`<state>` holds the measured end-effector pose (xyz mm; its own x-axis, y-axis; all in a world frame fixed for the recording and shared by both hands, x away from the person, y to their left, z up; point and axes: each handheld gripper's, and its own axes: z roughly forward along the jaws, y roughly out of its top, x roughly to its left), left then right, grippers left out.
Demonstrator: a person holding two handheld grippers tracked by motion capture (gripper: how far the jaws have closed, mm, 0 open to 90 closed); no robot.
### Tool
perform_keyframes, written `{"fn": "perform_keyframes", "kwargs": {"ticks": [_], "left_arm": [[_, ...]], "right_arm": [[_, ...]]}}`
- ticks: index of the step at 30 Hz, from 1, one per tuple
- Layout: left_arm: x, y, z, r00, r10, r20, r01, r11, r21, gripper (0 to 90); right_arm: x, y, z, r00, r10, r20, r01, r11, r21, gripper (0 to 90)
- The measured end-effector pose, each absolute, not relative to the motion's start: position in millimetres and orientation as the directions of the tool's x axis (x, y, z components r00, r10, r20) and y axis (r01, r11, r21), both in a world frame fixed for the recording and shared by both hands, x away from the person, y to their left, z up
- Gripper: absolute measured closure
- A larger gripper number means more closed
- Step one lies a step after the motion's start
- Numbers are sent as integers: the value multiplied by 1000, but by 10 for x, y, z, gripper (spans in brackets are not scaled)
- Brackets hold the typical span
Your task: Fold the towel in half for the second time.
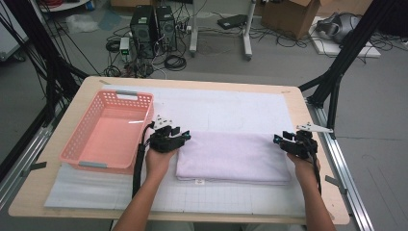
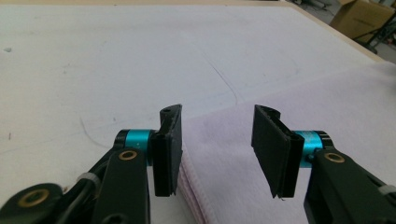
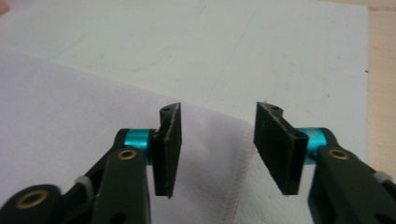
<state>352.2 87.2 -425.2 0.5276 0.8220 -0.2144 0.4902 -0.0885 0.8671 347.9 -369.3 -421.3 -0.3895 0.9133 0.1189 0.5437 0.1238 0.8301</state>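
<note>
Folded lilac towel is lying flat on the white mat mid-desk, right of the pink basket. Left gripper and right gripper are hovering at its far corners, jaws parted, gripping nothing. Judging it light, limp, non-slippery: pinching all layers at the corners should be keeping the fold.
</note>
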Motion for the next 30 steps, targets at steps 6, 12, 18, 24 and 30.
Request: {"fn": "perform_keyframes", "kwargs": {"ticks": [6,12,18,24,30], "left_arm": [[3243,811,-4238,618,756,-218,478,-141,867,567],[2972,845,-4324,672,701,-238,479,-166,862,603],[2758,870,-4470,708,664,-241,505,-236,830,625],[2634,833,-4511,694,706,-142,486,-314,816,721],[2554,887,-4510,684,722,-101,473,-335,815,799]], "right_arm": [[3209,-3733,-4136,-440,888,133,530,137,837,531],[2869,-3706,-4207,-504,852,140,543,186,819,612],[2583,-3638,-4287,-573,808,135,554,260,791,731],[2460,-3548,-4435,-586,805,99,577,327,748,740],[2308,-3630,-4445,-571,816,91,579,322,749,752]]}}
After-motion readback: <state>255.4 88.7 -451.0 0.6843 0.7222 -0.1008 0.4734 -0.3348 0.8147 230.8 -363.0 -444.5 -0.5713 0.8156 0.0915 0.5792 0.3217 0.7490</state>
